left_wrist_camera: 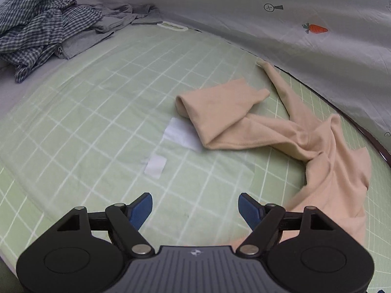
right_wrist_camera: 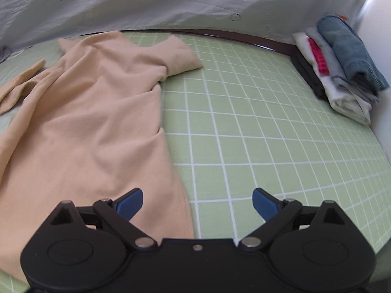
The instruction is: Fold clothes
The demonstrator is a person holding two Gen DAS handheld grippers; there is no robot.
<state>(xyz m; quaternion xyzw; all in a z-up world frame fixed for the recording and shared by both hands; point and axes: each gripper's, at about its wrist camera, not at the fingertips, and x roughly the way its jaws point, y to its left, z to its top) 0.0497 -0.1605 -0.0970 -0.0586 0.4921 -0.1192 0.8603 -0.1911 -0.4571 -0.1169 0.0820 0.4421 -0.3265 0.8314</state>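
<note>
Left wrist view: I see my left gripper [left_wrist_camera: 195,206] over bare green grid mat [left_wrist_camera: 97,112], jaws apart with nothing between them.
Right wrist view: my right gripper [right_wrist_camera: 197,202] hangs above the hem edge of the peach shirt [right_wrist_camera: 92,122], jaws spread wide, pads touching no cloth.
Shirt position: it lies crumpled on the mat, at the right of the left view and filling the left half of the right view.
Shirt axis: in the right view its long axis runs from the hem near my gripper away to the neckline at the mat's far edge; one short sleeve [right_wrist_camera: 180,58] points right.
Folded part: in the left view a doubled-over flap [left_wrist_camera: 215,112] points left across the mat.
Surroundings, left: a heap of checked and grey clothes [left_wrist_camera: 44,26] sits at the far left corner, well apart from the shirt; two white patches [left_wrist_camera: 168,146] show on the mat.
Surroundings, right: a stack of folded clothes [right_wrist_camera: 342,61] rests at the far right edge.
Backdrop: a pale printed sheet [left_wrist_camera: 268,24] with a carrot motif hangs behind the mat.
</note>
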